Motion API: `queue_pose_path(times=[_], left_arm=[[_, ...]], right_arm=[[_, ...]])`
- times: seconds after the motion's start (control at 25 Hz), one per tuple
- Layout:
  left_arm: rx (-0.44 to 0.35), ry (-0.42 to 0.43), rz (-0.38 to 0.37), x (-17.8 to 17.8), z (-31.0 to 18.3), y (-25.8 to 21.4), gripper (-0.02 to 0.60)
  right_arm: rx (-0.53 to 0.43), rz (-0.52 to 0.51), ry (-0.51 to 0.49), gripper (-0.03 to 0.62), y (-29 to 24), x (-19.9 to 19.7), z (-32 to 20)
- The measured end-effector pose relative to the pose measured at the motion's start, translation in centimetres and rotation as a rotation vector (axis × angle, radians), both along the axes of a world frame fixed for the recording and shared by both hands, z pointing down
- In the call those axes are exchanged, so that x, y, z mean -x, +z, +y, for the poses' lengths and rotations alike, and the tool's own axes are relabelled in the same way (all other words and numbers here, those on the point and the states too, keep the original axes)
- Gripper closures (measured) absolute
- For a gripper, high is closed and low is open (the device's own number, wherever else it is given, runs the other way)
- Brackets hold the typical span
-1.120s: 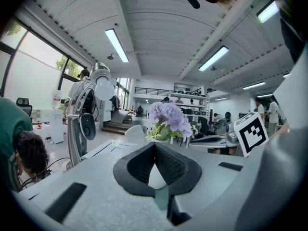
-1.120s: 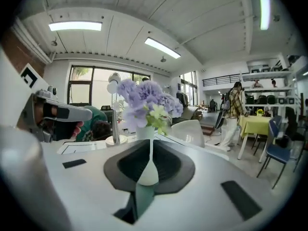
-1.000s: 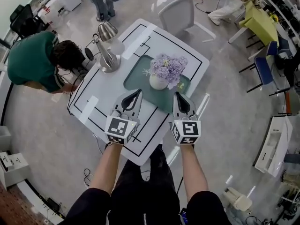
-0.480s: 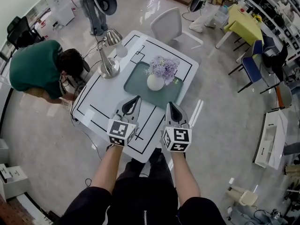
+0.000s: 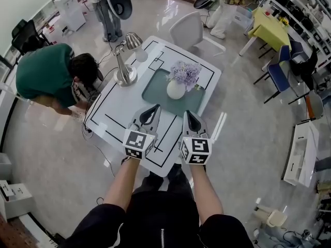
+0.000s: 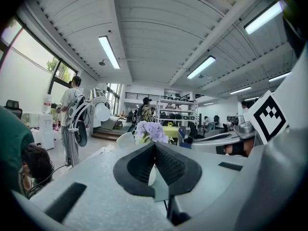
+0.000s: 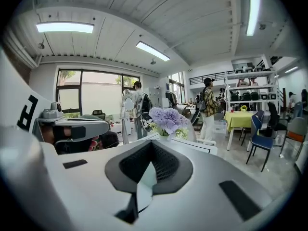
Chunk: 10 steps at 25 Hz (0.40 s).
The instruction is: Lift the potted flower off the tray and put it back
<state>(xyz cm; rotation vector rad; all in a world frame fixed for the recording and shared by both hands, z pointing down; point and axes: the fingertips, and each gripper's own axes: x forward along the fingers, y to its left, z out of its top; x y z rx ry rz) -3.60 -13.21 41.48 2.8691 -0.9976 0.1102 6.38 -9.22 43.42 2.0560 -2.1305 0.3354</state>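
Observation:
The potted flower, purple blooms in a round white pot, stands upright on the green tray in the middle of the white table. Both grippers hover over the table's near part, short of the tray and apart from the pot. My left gripper is shut with nothing in it, and so is my right gripper. In the left gripper view the flower rises just behind the closed jaw tips. The right gripper view shows the blooms beyond the closed tips.
A silver desk lamp stands on the table left of the tray. A person in a green top crouches at the table's left side. A white chair stands behind the table, and another person stands farther back.
Both grippers have drawn back from the tray's near edge toward me and risen a little, still shut. The pot has stayed on the tray.

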Motion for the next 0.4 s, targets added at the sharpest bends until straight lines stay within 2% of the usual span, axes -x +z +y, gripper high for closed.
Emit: queue_pose_path(times=[0.4], left_arm=[[0.003, 0.003, 0.01, 0.18, 0.16, 0.13, 0.578]], right_arm=[[0.009, 0.015, -0.011, 0.589, -0.02, 0.47, 0.14]])
